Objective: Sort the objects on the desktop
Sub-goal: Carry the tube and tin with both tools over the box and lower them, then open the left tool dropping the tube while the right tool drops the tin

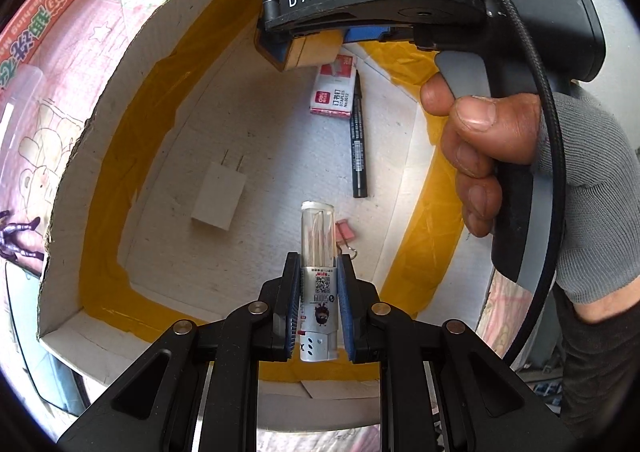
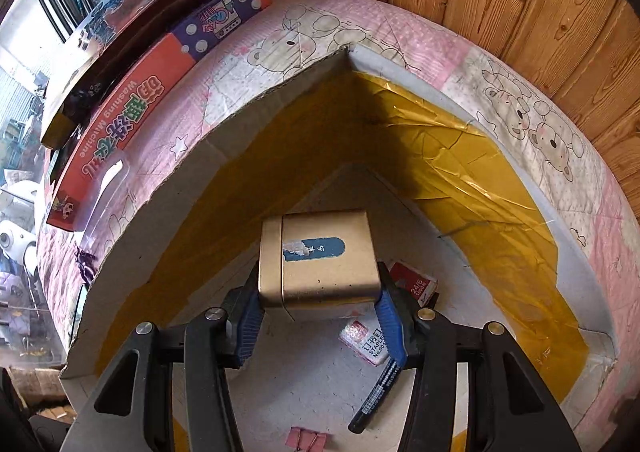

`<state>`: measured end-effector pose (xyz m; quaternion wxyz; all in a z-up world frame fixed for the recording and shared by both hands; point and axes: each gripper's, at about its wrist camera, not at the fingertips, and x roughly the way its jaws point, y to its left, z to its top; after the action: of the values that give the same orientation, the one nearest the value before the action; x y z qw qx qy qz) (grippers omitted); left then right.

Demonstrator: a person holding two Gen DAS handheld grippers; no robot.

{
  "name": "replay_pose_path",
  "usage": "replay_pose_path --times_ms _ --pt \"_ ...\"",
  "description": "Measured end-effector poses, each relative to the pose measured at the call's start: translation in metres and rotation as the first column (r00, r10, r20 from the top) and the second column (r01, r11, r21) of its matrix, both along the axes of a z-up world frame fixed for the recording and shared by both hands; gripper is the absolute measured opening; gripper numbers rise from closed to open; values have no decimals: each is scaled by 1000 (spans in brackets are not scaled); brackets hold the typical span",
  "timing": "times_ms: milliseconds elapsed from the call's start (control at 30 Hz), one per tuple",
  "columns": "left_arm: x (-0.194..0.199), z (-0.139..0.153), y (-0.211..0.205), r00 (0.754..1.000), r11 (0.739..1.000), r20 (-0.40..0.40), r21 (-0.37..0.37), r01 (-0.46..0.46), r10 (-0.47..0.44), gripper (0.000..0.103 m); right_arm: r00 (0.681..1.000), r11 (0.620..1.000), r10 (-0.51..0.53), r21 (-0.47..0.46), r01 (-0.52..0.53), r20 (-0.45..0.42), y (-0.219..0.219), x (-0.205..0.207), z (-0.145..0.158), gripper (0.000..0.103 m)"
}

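A: We have the left gripper [image 1: 318, 292] clenched on a lighter [image 1: 317, 280], its blue pads pressing the printed lower half while the clear upper half sticks out ahead of the fingers. We hold it above the floor of the cardboard box [image 1: 96, 188], the one lined with yellow tape [image 1: 116, 220].

B: And the right gripper [image 2: 318, 298] grips a gold tin [image 2: 318, 266] from both sides, with the dark blue label on the face turned toward our camera. From the left wrist view we see the same tin [image 1: 308, 52] raised over the far end of the box, near the corner.

A: On the box floor we count a white charger [image 1: 218, 196] with its two prongs pointing away, a black marker [image 1: 358, 140], and a red and white box of staples [image 1: 334, 86] just beside the marker's far end.

B: A pink clip [image 1: 345, 238] lies just beside the lighter from our view; we cannot tell whether they touch. In the right wrist view we see pink clips [image 2: 306, 440] at the bottom edge, though the picture cuts them off.

A: The box sits on a pink cloth [image 2: 560, 180] with bear drawings, and a toy package [image 2: 132, 120] rests along its left side.
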<state>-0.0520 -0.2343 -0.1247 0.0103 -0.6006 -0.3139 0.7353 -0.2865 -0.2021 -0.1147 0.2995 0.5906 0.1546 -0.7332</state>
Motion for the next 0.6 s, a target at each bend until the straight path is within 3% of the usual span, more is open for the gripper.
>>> replay_pose_path --times_ms 200,267,600 --pt "-1 -5 0 1000 1000 4 11 25 -25 17 999 999 -37 15 37 -16 2 -6 -7 53" --pt "3 -4 1 999 999 0 -19 36 -36 23 999 999 -49 3 49 -16 6 -7 -5 63" --pt "25 22 6 998 994 -32 -97 47 -50 27 999 996 -32 -78 31 -2 38 23 38 64"
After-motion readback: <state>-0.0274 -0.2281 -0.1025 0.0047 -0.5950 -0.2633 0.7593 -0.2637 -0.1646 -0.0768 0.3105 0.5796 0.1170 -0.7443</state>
